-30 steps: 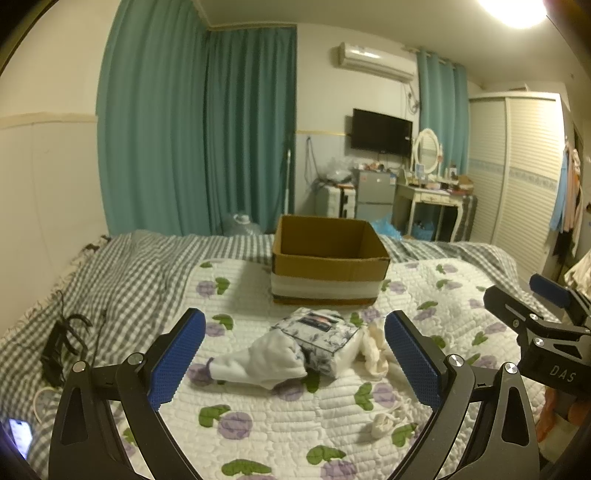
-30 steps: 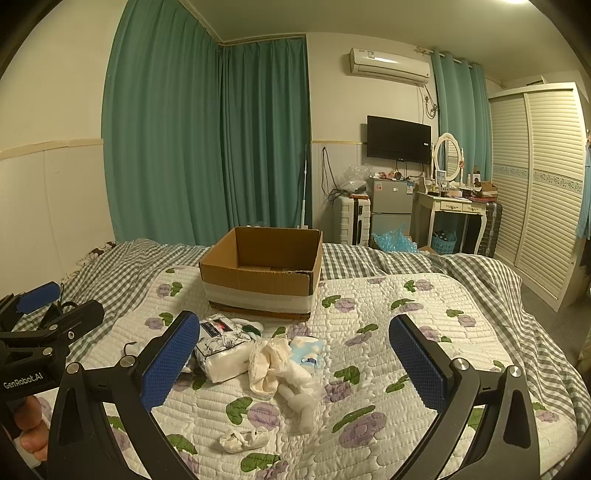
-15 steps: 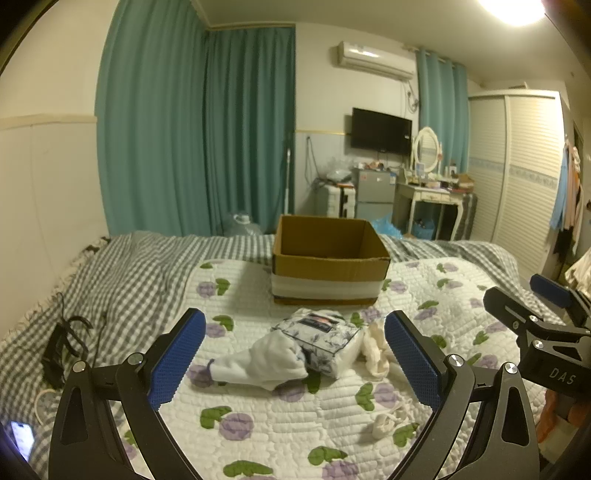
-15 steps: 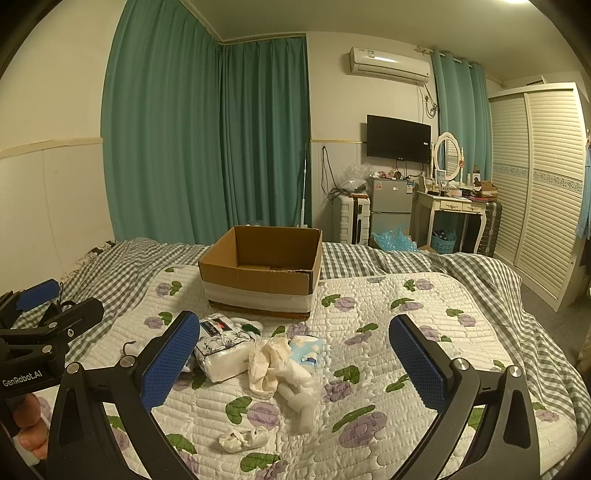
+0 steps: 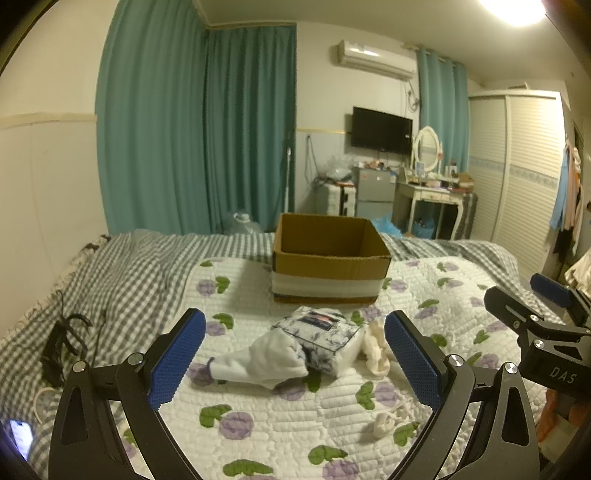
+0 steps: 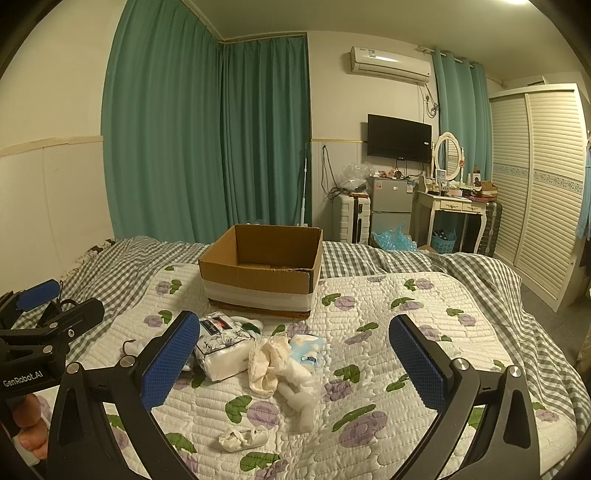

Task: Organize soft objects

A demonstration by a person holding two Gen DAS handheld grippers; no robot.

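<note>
Hovering over the quilt (image 6: 369,306), both tools gape wide, holding nothing.
Left gripper (image 5: 295,350) and right gripper (image 6: 295,354) face the tissue pack (image 5: 321,334), socks (image 6: 291,365) and far cardboard box (image 6: 258,273).

dim warm light | ceiling lamp (image 5: 519,9) glare | fisheye edges bent, dark corners

Box interior (image 5: 328,236) mostly hidden; phone (image 5: 20,437) cut off at edge.

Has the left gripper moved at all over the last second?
No. In the left wrist view the cardboard box and tissue pack sit where they did between the open left gripper fingers.
</note>
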